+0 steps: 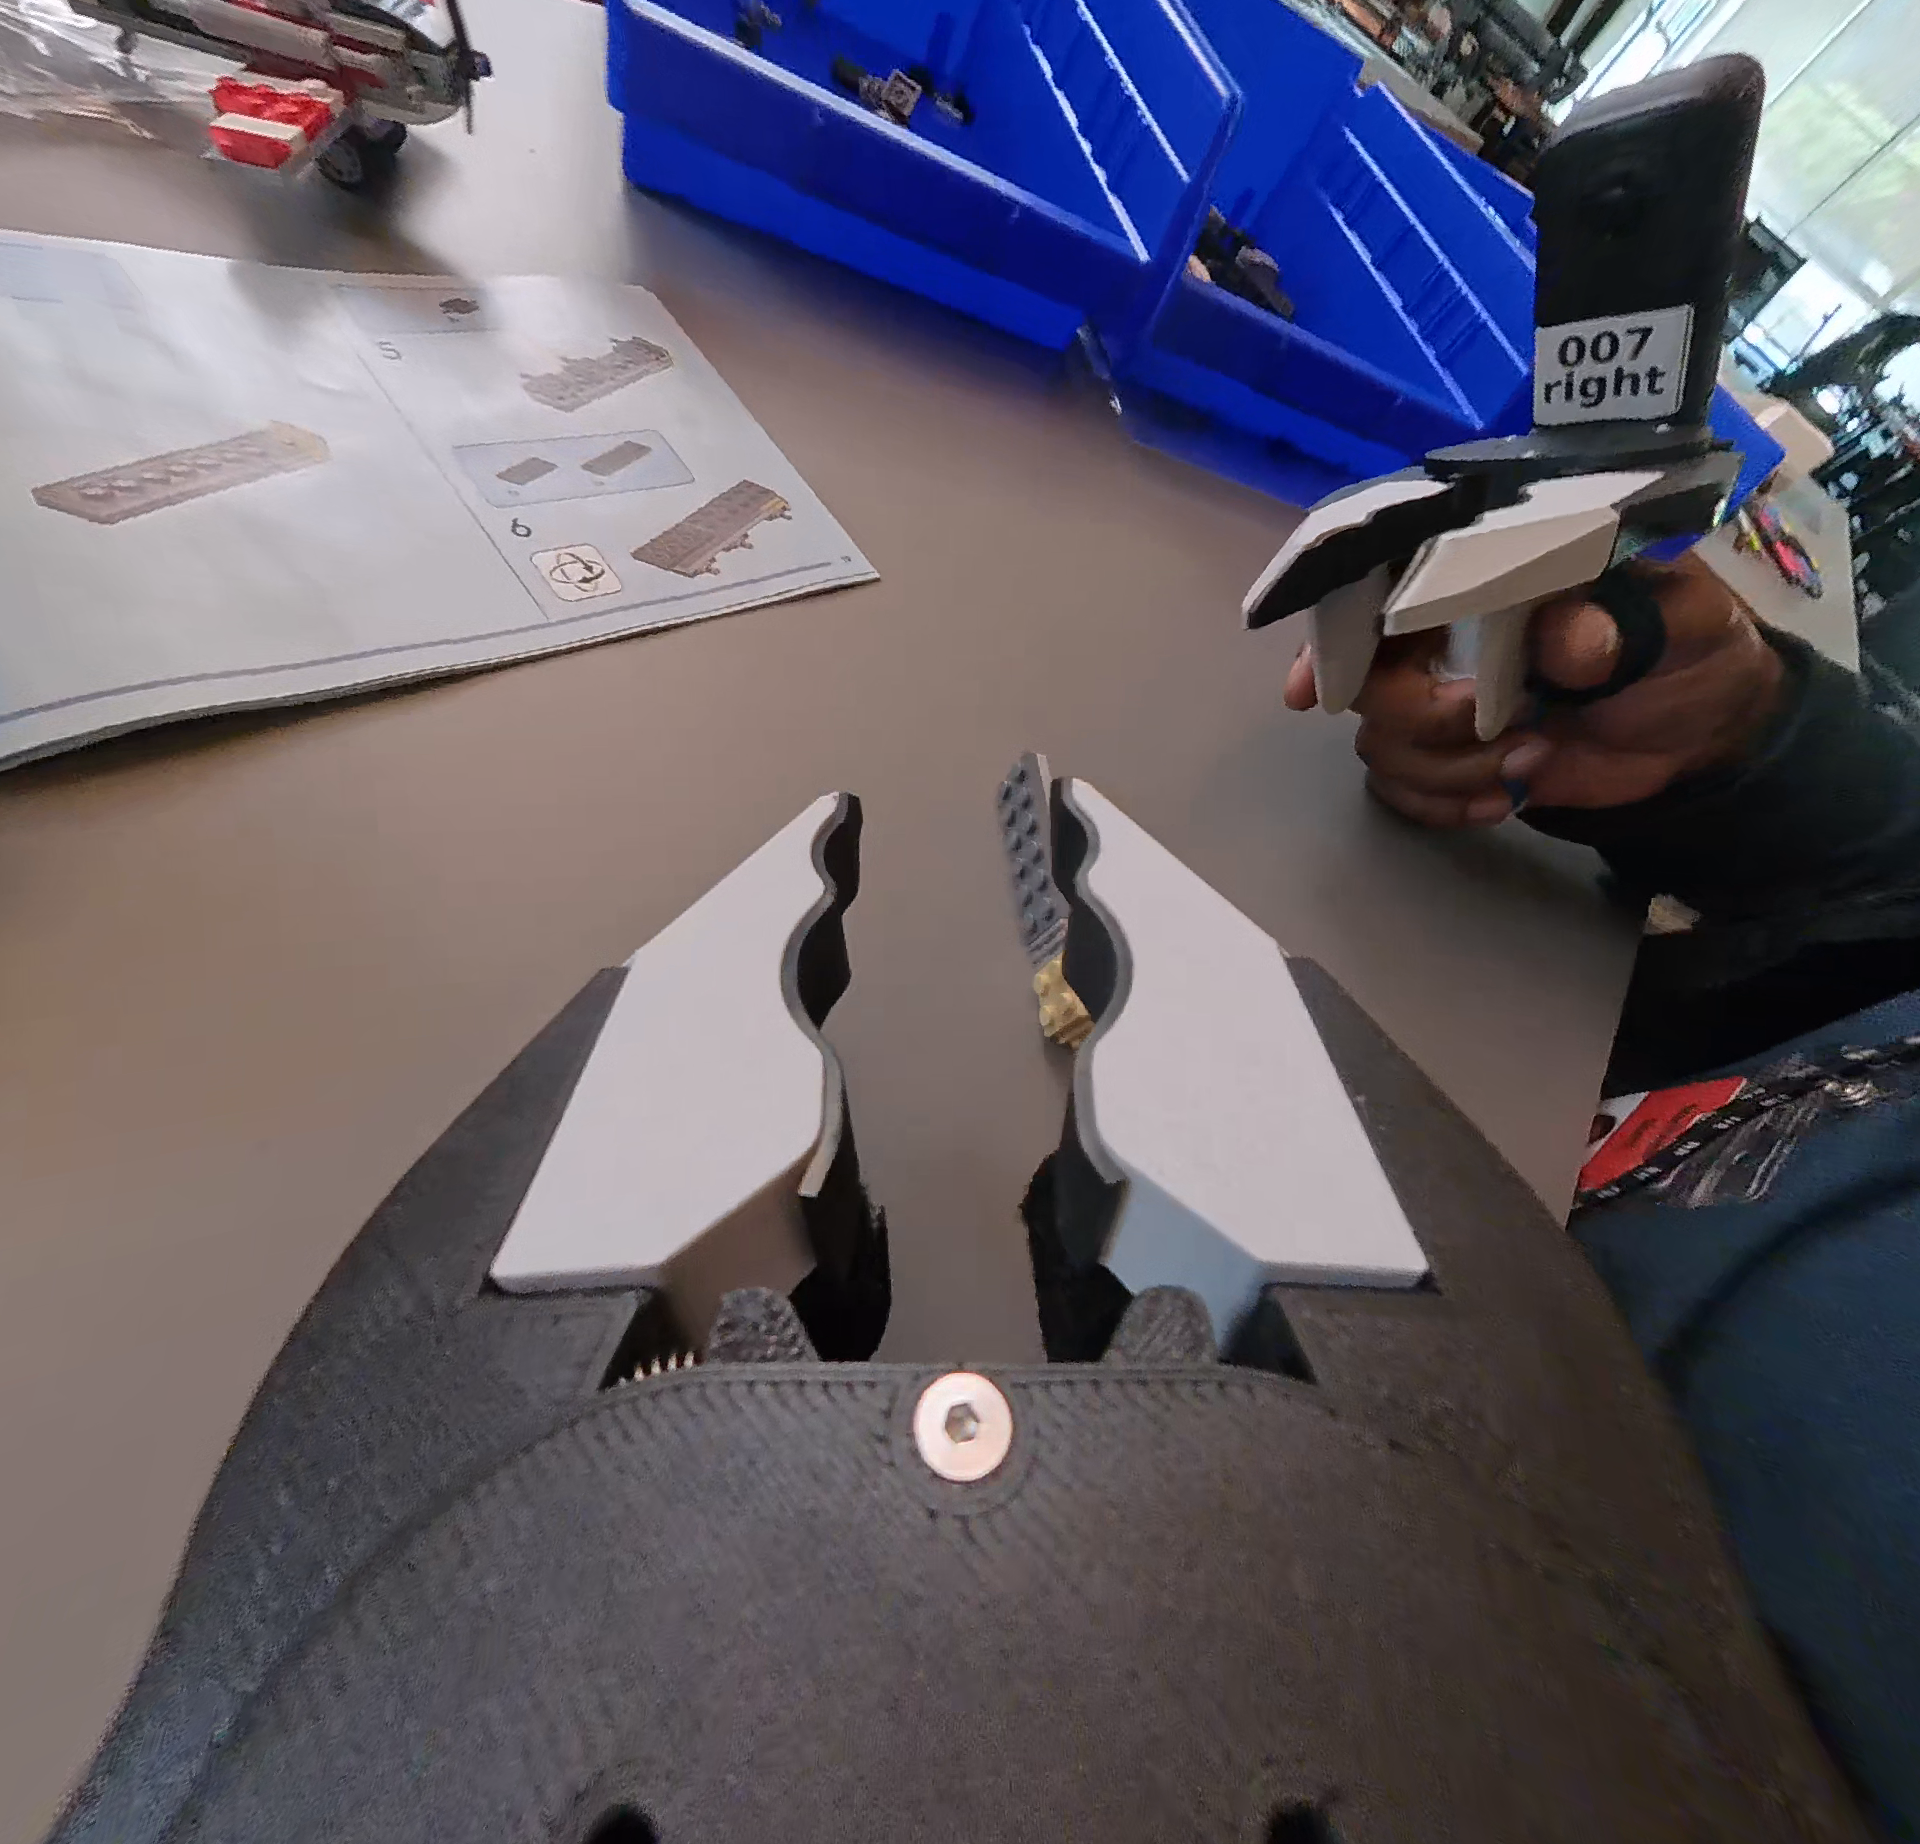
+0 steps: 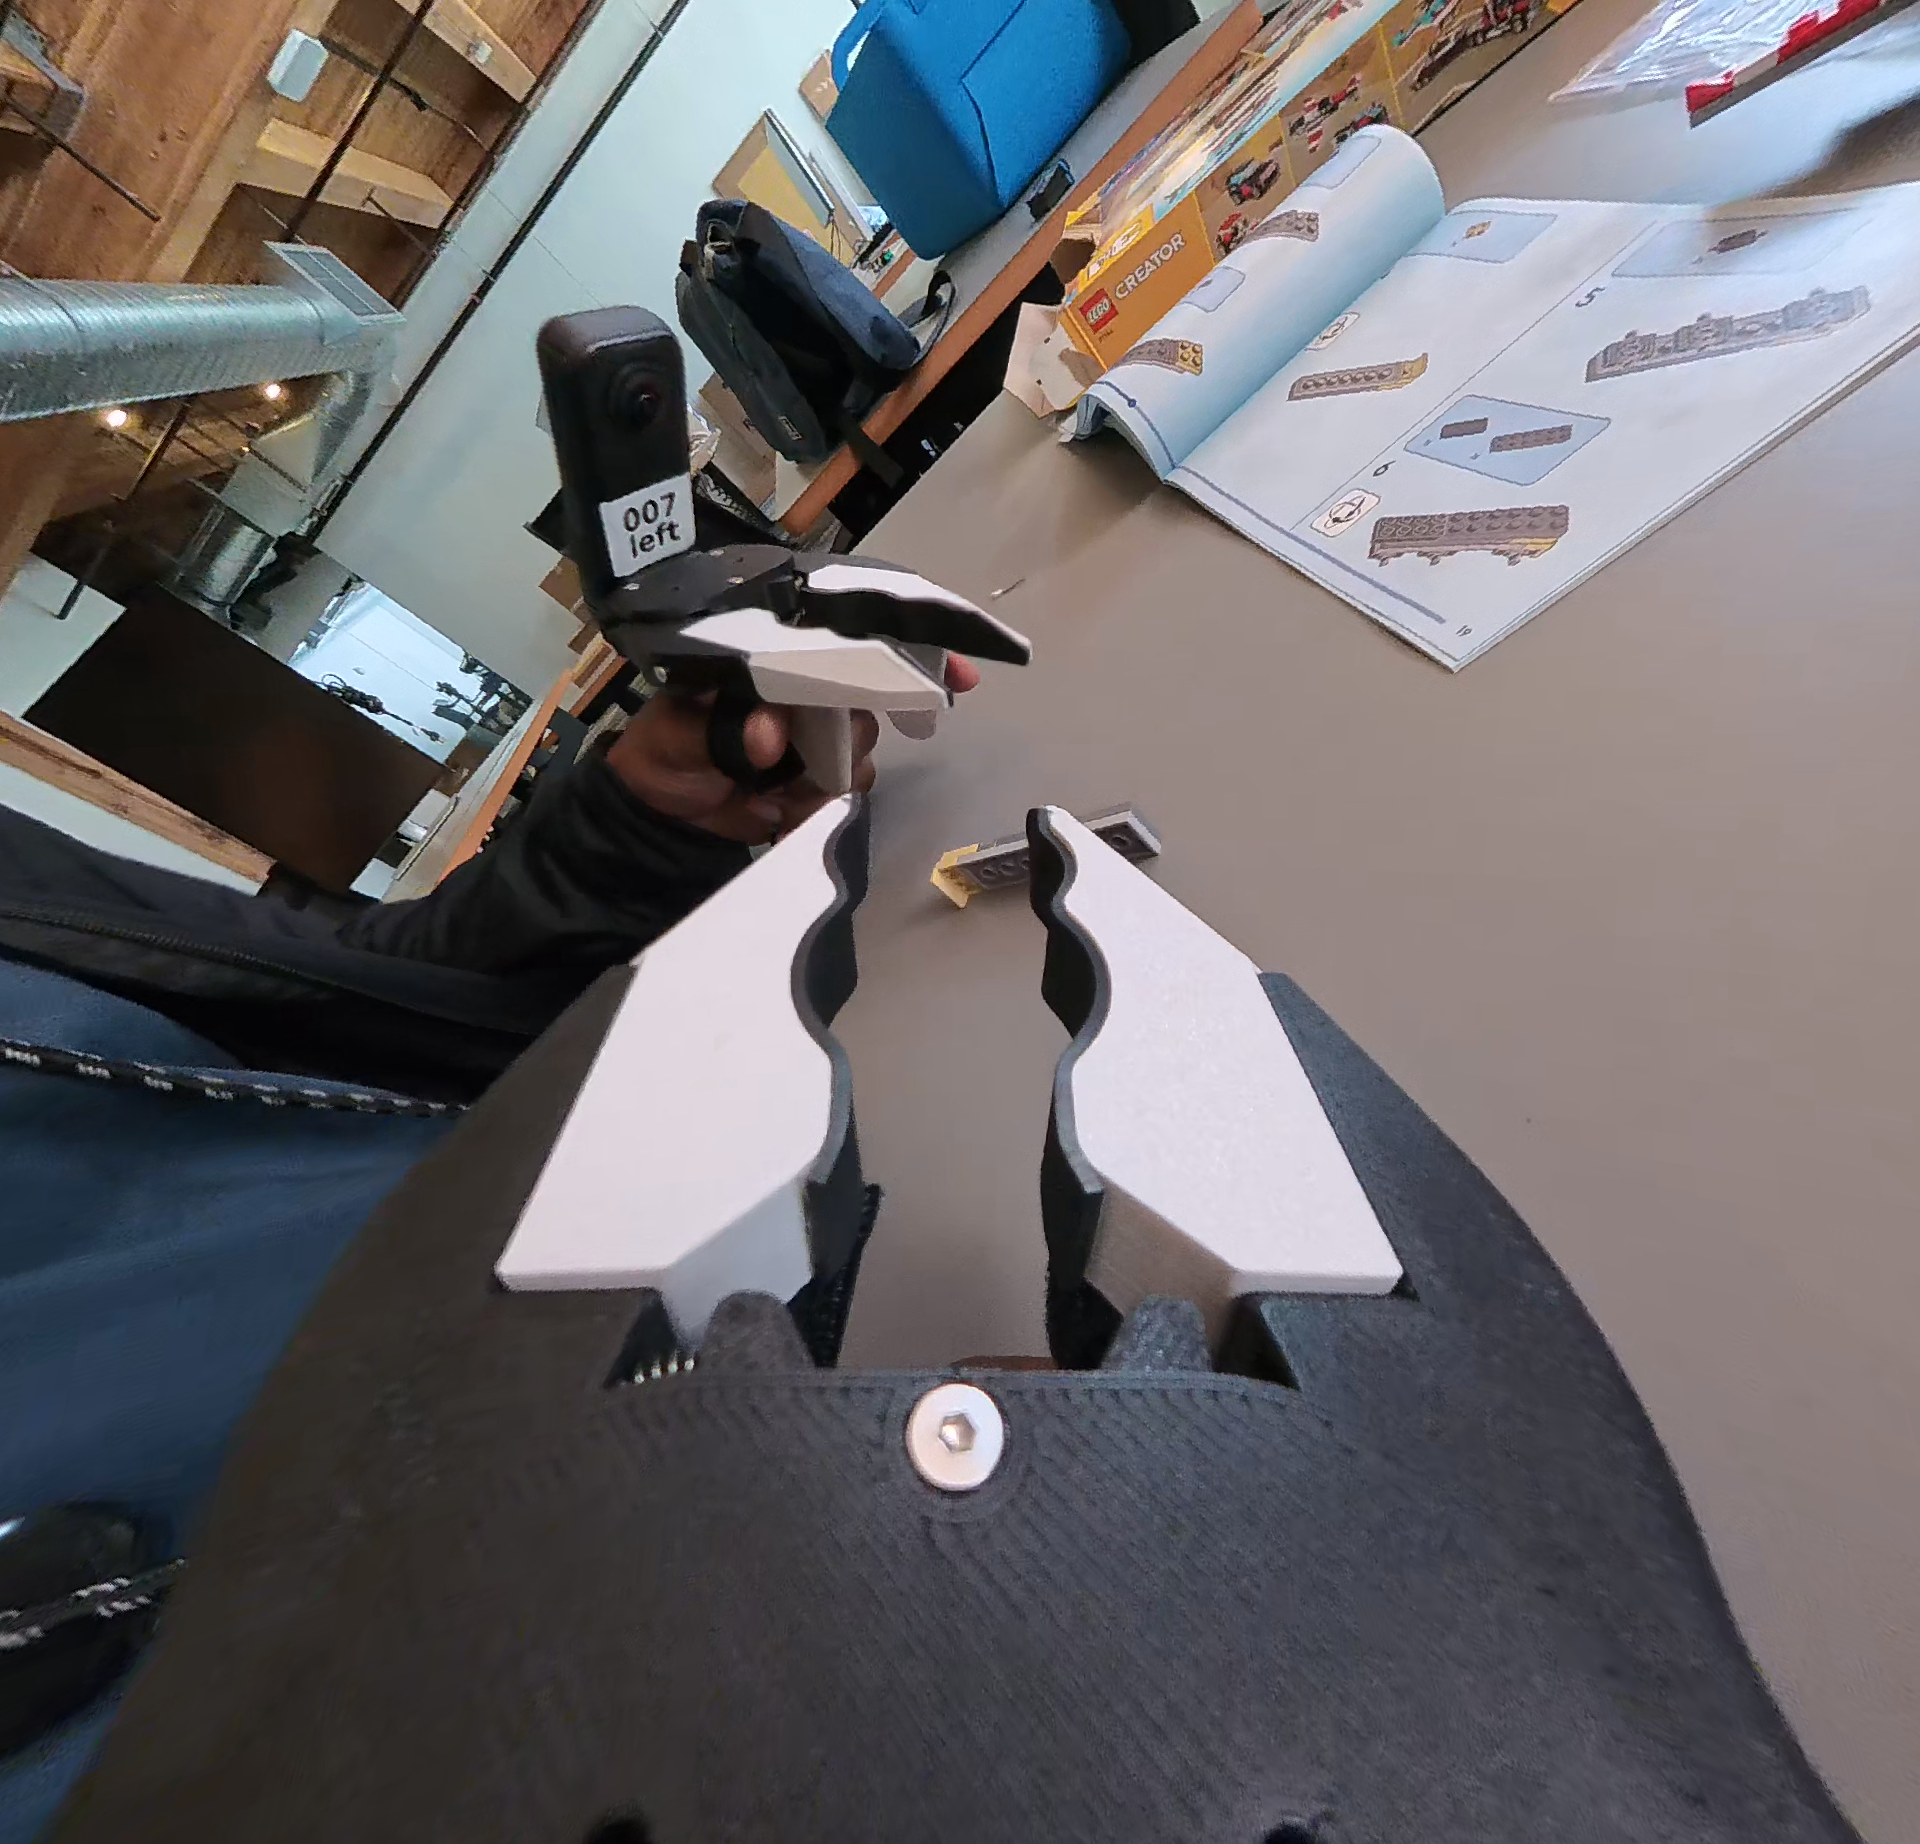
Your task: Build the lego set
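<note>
The dark grey studded plate (image 1: 1029,859), a long flat Lego piece with a tan brick (image 1: 1062,1010) at one end, is lying on the smooth grey table (image 1: 312,963). In the left wrist view it is lying just beside the inner face of the left gripper's (image 1: 954,807) right-hand finger; whether it is touching is unclear. Both the left gripper and the right gripper (image 2: 945,820) are standing released, jaws apart, grasping nothing. The fingers are showing matte white shells over wavy black pads. An open instruction booklet (image 1: 364,506) and blue plastic bins (image 1: 935,163) are sitting farther off.
</note>
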